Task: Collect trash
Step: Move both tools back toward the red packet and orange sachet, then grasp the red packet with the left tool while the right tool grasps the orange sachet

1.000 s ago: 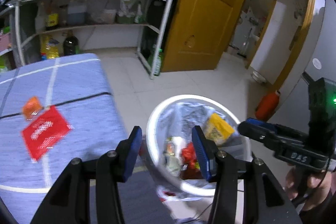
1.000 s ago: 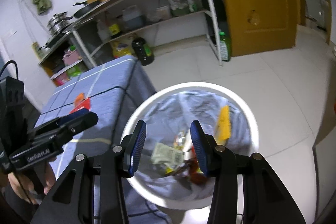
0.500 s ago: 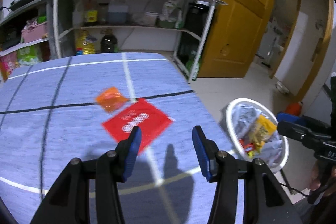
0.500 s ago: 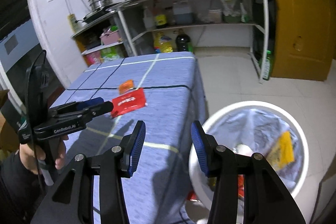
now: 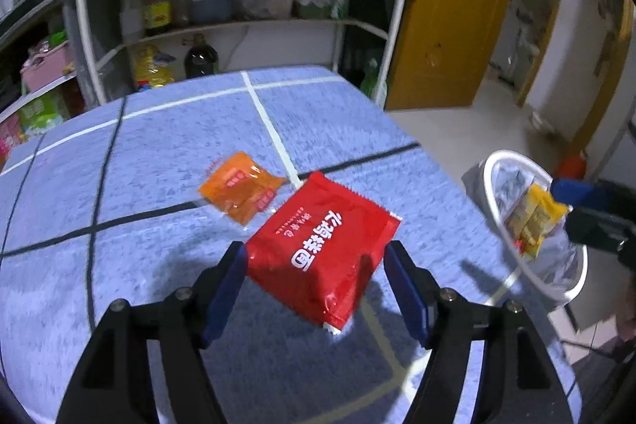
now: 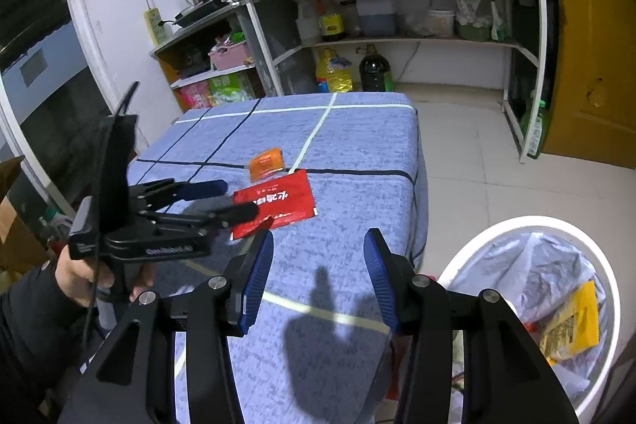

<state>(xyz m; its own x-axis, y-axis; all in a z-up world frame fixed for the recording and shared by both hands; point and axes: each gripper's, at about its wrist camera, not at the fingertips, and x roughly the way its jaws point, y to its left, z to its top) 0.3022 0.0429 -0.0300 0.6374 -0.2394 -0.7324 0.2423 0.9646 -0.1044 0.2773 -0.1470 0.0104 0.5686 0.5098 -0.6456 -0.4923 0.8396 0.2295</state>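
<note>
Both grippers are swinging away from the white bin (image 6: 520, 225), which a second ago lay right beneath them, and are now facing the blue table (image 5: 167, 153). Left gripper (image 5: 314, 269) is hovering over the red packet (image 5: 322, 237), its jaws having just been opening and now standing wide, one blue pad at each side of the packet with a gap showing, so nothing is being pinched. That packet is lying flat on the cloth near the table's right edge, glossy red foil with white printed characters and a slightly puffed, creased body, its serrated seal running along the far end. Just beyond it, close but apart, a smaller orange packet (image 5: 240, 187) is lying, translucent with red label patches, beside a white line of the cloth. Right gripper (image 6: 318, 273) is hanging above the near part of the table with its jaws parted and empty, having been easing wider; only its shadow is falling between them. Beside the table, the bin is sitting on the floor, lined with a grey bag and holding a yellow wrapper (image 6: 572, 320) among other scraps. A hand (image 6: 79, 277) in a dark sleeve is gripping the left tool's handle.
</note>
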